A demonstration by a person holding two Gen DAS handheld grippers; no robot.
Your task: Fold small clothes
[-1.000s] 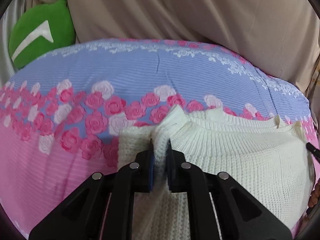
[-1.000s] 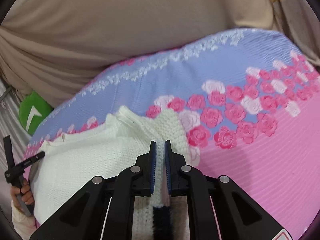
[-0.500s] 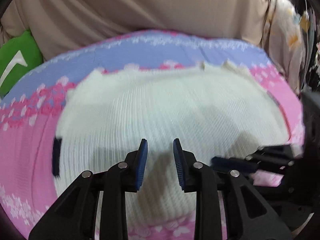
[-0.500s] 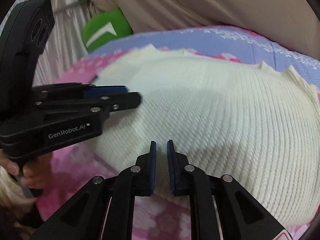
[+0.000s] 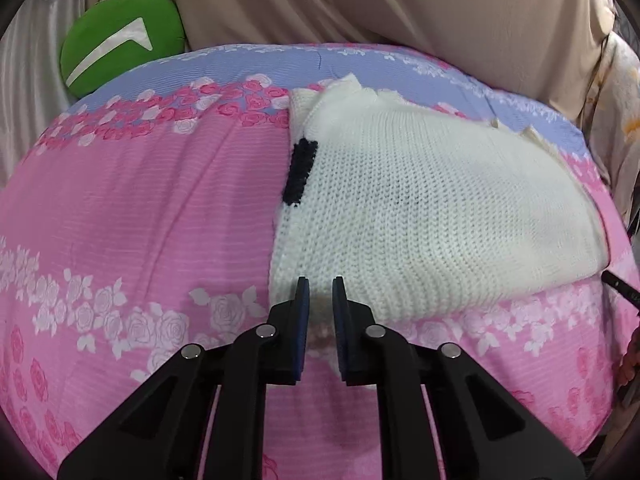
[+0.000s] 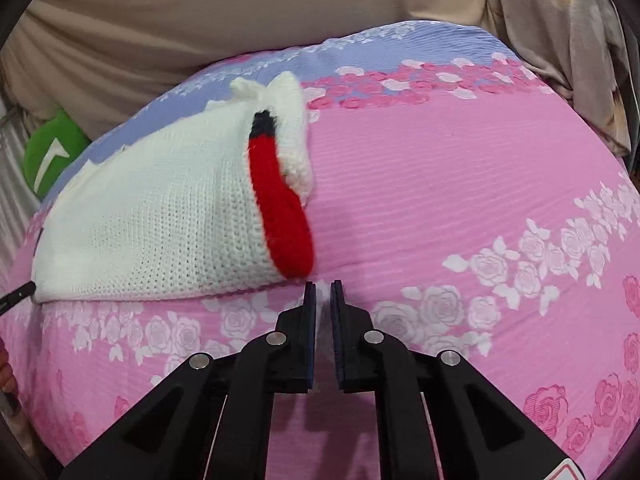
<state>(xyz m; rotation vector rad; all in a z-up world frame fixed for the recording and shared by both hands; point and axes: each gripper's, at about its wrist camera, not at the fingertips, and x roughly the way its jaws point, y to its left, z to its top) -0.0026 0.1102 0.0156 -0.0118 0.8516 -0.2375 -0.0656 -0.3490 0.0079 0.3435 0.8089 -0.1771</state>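
A small white knitted sweater [image 5: 420,208] lies folded flat on the pink floral bedsheet [image 5: 140,220], with a dark knitted patch [image 5: 300,172] on its left edge. In the right wrist view the sweater [image 6: 160,216] shows a red and black knitted strip [image 6: 280,200] along its right edge. My left gripper [image 5: 319,292] is slightly open and empty, just at the sweater's near left corner. My right gripper [image 6: 323,292] is slightly open and empty, just right of and below the sweater's near right corner.
A green cushion [image 5: 120,36] sits at the bed's far left. Beige fabric [image 5: 360,0] backs the bed. Patterned cloth [image 6: 560,20] hangs at the far right. The sheet's blue band [image 6: 400,48] runs behind the sweater.
Both grippers held the sweater's far edge a second ago, released it after folding it over, and have drawn back to the near corners. The sweater now lies folded.
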